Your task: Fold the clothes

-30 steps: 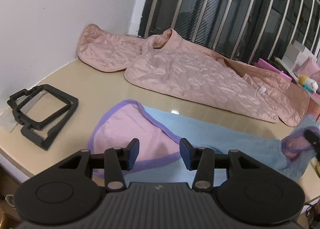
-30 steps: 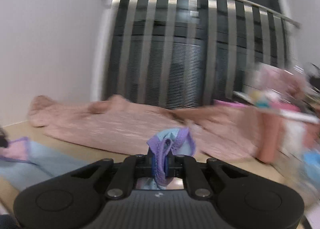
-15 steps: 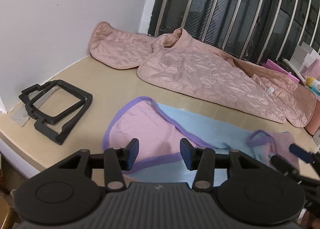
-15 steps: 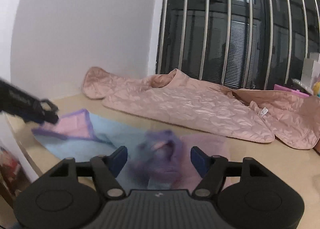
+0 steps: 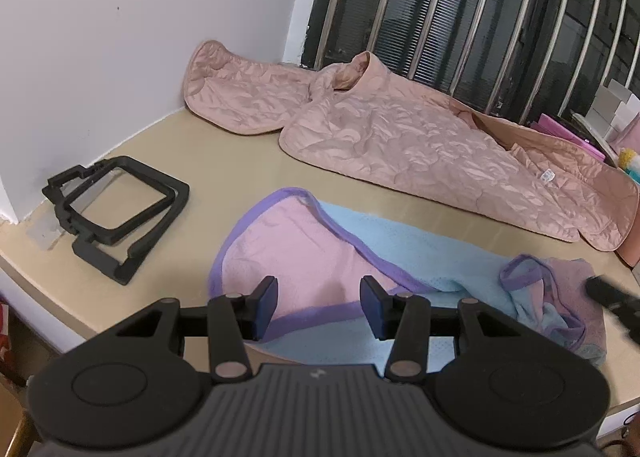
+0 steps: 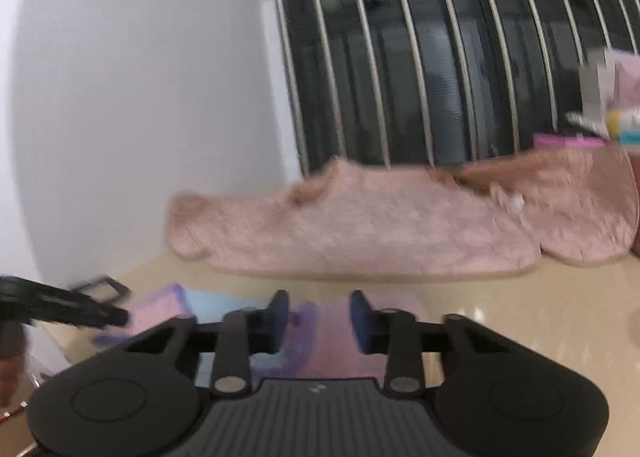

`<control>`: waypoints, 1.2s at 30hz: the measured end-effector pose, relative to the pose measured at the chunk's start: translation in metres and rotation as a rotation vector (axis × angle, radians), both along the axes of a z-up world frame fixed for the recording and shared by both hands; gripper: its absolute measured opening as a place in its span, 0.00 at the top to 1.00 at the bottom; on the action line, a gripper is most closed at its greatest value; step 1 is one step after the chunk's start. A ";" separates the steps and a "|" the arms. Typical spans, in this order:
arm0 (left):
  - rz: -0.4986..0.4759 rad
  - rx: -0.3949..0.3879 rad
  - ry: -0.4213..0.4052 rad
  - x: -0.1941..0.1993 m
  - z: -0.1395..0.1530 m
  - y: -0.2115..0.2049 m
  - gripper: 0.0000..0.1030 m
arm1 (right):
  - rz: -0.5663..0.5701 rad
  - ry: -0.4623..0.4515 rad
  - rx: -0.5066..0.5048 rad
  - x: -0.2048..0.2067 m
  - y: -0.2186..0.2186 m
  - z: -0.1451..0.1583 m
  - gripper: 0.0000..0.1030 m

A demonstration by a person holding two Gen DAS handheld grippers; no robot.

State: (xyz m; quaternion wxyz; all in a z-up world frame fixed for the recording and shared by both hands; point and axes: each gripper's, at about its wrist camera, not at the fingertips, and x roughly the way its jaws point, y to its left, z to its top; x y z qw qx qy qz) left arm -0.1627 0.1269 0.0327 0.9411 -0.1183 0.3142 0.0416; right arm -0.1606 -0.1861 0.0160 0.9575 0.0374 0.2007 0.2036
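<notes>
Clothes: small pink/blue garment w/ purple trim [image 5: 304, 257] lies on desk [image 5: 224, 161] near front edge, left corner turned over, right end bunched, so folding looks barely begun; pink quilted jacket [image 5: 400, 129] behind it is still spread, unfolded. Left tool [image 5: 319, 307] and right tool [image 6: 319, 319] both hover w/ jaws wide, holding nothing. No containers visible to report on.

A black frame stand [image 5: 120, 213] lies on the beige table [image 5: 224, 161]; boxes [image 5: 616, 113], perhaps, far right.
</notes>
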 end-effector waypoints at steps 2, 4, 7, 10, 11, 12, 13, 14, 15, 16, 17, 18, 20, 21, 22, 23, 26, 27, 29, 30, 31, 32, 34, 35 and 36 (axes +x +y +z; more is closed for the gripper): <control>-0.006 -0.002 -0.001 0.000 -0.001 0.000 0.55 | 0.014 0.040 -0.002 0.009 0.007 -0.011 0.79; -0.007 -0.002 -0.002 -0.002 -0.002 0.000 0.55 | 0.023 0.045 -0.017 0.013 0.020 -0.023 0.79; 0.002 -0.006 -0.004 -0.006 -0.002 0.004 0.55 | 0.003 0.009 -0.049 0.011 0.031 -0.031 0.78; 0.022 -0.007 -0.006 -0.011 -0.002 0.011 0.55 | 0.003 -0.026 -0.006 0.002 0.027 -0.019 0.78; 0.032 -0.010 -0.006 -0.012 -0.003 0.014 0.55 | -0.002 -0.026 -0.032 0.004 0.031 -0.019 0.78; 0.042 -0.014 -0.006 -0.013 -0.003 0.016 0.55 | 0.002 -0.003 -0.076 0.010 0.037 -0.023 0.78; 0.062 -0.011 -0.004 -0.015 -0.004 0.016 0.55 | 0.015 0.020 -0.103 0.014 0.039 -0.026 0.78; 0.082 -0.007 -0.001 -0.017 -0.005 0.016 0.55 | 0.029 0.033 -0.118 0.017 0.040 -0.027 0.78; 0.121 0.027 -0.014 -0.022 -0.004 0.010 0.55 | 0.052 0.040 -0.120 0.019 0.039 -0.020 0.77; 0.162 0.062 -0.028 -0.027 -0.003 0.005 0.51 | 0.080 0.041 -0.113 0.021 0.037 -0.007 0.77; 0.184 0.076 -0.043 -0.032 -0.004 0.000 0.45 | 0.135 0.024 -0.099 0.025 0.035 0.010 0.75; 0.205 0.090 -0.059 -0.037 -0.005 -0.006 0.43 | 0.211 0.010 -0.099 0.032 0.036 0.028 0.58; 0.237 0.105 -0.080 -0.042 -0.007 -0.016 0.42 | 0.394 0.024 -0.164 0.056 0.049 0.059 0.30; 0.247 0.107 -0.086 -0.043 -0.009 -0.019 0.42 | 0.501 0.029 -0.201 0.072 0.062 0.070 0.30; 0.257 0.108 -0.091 -0.043 -0.011 -0.023 0.42 | 0.597 0.033 -0.231 0.087 0.075 0.078 0.31; 0.267 0.110 -0.097 -0.044 -0.013 -0.027 0.42 | 0.674 0.055 -0.250 0.107 0.092 0.084 0.33; 0.291 0.098 -0.080 -0.039 -0.017 -0.028 0.42 | 0.829 0.171 -0.303 0.165 0.149 0.082 0.42; 0.308 0.097 -0.074 -0.039 -0.018 -0.028 0.42 | 0.858 0.219 -0.330 0.183 0.168 0.074 0.46; 0.331 0.088 -0.067 -0.037 -0.019 -0.026 0.42 | 0.879 0.315 -0.372 0.208 0.202 0.055 0.55; 0.334 0.082 -0.061 -0.036 -0.021 -0.025 0.42 | 0.885 0.337 -0.389 0.214 0.212 0.047 0.62; 0.338 0.076 -0.055 -0.035 -0.022 -0.024 0.43 | 0.886 0.352 -0.403 0.219 0.221 0.039 0.65; 0.334 0.071 -0.052 -0.033 -0.023 -0.024 0.48 | 0.892 0.367 -0.411 0.221 0.228 0.033 0.65; 0.325 0.072 -0.048 -0.029 -0.025 -0.024 0.55 | 0.911 0.392 -0.414 0.224 0.239 0.023 0.66; 0.320 0.079 -0.047 -0.027 -0.026 -0.024 0.59 | 0.919 0.400 -0.413 0.225 0.241 0.018 0.67; 0.316 0.077 -0.044 -0.026 -0.026 -0.024 0.62 | 0.917 0.407 -0.413 0.226 0.244 0.014 0.69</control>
